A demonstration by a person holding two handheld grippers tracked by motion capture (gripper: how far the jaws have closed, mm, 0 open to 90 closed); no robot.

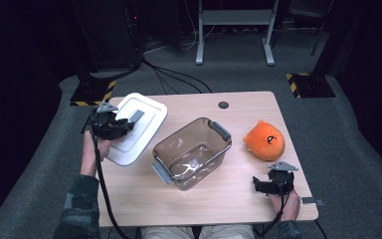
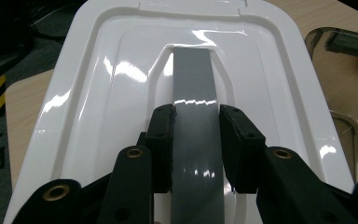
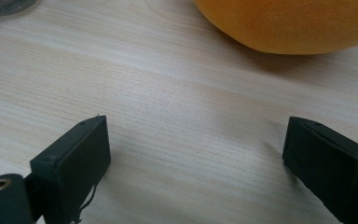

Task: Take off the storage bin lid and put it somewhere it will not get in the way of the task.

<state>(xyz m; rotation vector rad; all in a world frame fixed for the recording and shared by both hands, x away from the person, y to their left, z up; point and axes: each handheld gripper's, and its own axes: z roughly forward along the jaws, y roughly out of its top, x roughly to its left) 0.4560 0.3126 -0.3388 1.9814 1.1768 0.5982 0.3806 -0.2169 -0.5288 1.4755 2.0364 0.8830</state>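
A white plastic lid (image 1: 142,124) with a grey handle strip (image 2: 196,121) lies at the table's left side, partly over the edge. My left gripper (image 1: 122,125) is shut on that grey handle; in the left gripper view both pads (image 2: 164,140) press its sides. A clear brownish container (image 1: 193,152) with grey side latches stands open in the middle of the table. An orange plush toy (image 1: 264,141) sits to its right. My right gripper (image 1: 258,185) rests low near the table's front right with jaws wide open over bare wood; the plush (image 3: 289,23) lies just beyond them.
The wooden table (image 1: 238,199) has a small round grommet hole (image 1: 223,105) near its far edge. Grey carpet surrounds the table, with cables and stand feet (image 1: 199,52) behind it. A small grey piece (image 1: 312,200) lies by the front right corner.
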